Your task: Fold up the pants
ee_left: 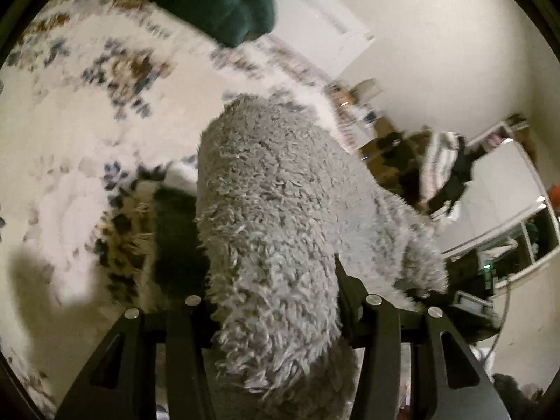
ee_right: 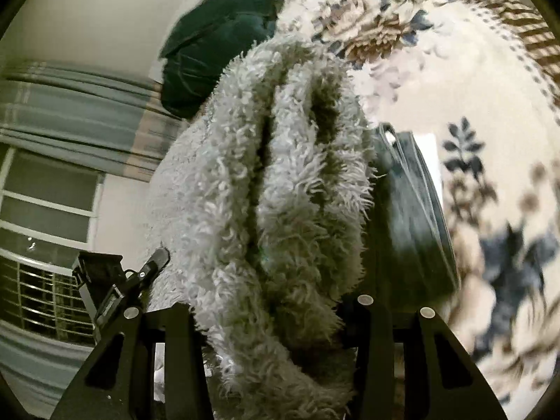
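Fluffy grey fleece pants (ee_left: pixel 280 210) fill the middle of the left wrist view, bunched between the jaws of my left gripper (ee_left: pixel 276 301), which is shut on them and holds them above the rug. In the right wrist view the same grey pants (ee_right: pixel 280 192) hang in thick folds between the jaws of my right gripper (ee_right: pixel 276 308), shut on them too. My left gripper (ee_right: pixel 133 280) shows at the lower left of the right wrist view, against the fabric. The fingertips are hidden by the fleece in both views.
A cream rug with blue and brown flowers (ee_left: pixel 87 105) lies below. A dark green garment (ee_left: pixel 217 3) lies at its far edge, also in the right wrist view (ee_right: pixel 217 45). A folded dark item (ee_right: pixel 409 210) rests on the rug. Walls, a window and cluttered shelves (ee_left: pixel 385 140) surround.
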### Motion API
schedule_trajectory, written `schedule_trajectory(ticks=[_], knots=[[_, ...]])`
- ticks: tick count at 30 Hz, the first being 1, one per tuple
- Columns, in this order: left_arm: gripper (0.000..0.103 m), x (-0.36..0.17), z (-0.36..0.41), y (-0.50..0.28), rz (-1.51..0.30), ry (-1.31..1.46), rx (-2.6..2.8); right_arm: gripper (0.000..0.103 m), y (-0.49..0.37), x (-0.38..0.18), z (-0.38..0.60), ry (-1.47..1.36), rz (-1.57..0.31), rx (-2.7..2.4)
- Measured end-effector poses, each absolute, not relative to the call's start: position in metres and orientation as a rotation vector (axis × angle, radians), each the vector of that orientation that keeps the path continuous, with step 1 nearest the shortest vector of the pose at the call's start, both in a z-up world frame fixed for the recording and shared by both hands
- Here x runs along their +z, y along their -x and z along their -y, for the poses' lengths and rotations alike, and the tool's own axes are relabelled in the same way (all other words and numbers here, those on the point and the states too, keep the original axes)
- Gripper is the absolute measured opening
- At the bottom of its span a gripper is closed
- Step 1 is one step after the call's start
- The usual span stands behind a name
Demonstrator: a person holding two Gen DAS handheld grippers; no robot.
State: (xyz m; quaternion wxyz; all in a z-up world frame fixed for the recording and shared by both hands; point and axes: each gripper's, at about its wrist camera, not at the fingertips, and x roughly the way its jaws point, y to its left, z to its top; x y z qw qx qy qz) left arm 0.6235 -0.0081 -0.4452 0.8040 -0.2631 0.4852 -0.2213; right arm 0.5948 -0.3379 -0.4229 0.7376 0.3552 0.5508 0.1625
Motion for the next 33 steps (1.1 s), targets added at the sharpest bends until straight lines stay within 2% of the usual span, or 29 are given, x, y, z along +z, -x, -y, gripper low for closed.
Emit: schedule_trajectory(ticks=[3,4,6,8,10,12,13,14,18,20,23,33], knots=[[0.047,-0.462,0.005,-0.624,-1.086,0.575,-0.450,0.047,-0.610,-0.445,0.340,-0.775,-1.271,0.333],[0.048,-0.464,0.003,-0.622,-1.091,0.578,-0.445,0.051,-0.613,-0.450,0.340,-0.769,-1.298,0.325],[0.048,-0.461,0.002,-0.615,-1.113,0.582,-0.435,0.063,-0.615,-0.451,0.340,-0.744,-1.343,0.290],[0.049,-0.454,0.002,-0.610,-1.133,0.562,-0.412,0.071,-0.621,-0.453,0.341,-0.714,-1.360,0.259],[0.051,-0.437,0.006,-0.599,-1.133,0.481,-0.361,0.087,-0.616,-0.439,0.338,-0.597,-1.353,0.179],[0.070,-0.421,0.013,-0.591,-1.122,0.379,-0.314,0.094,-0.603,-0.418,0.331,-0.473,-1.328,0.097],[0.087,-0.411,0.017,-0.586,-1.113,0.323,-0.289,0.099,-0.595,-0.408,0.325,-0.404,-1.316,0.043],[0.095,-0.402,0.022,-0.580,-1.100,0.272,-0.269,0.101,-0.589,-0.400,0.321,-0.356,-1.308,0.004],[0.097,-0.378,0.040,-0.567,-1.064,0.100,-0.197,0.102,-0.549,-0.370,0.298,-0.191,-1.243,-0.147],[0.102,-0.368,0.046,-0.560,-1.054,0.054,-0.173,0.103,-0.527,-0.352,0.289,-0.152,-1.207,-0.201],[0.102,-0.348,0.054,-0.545,-1.036,0.002,-0.143,0.103,-0.503,-0.327,0.280,-0.130,-1.160,-0.261],[0.102,-0.254,0.063,-0.462,-0.950,-0.012,-0.111,0.103,-0.409,-0.198,0.261,-0.103,-1.038,-0.239]])
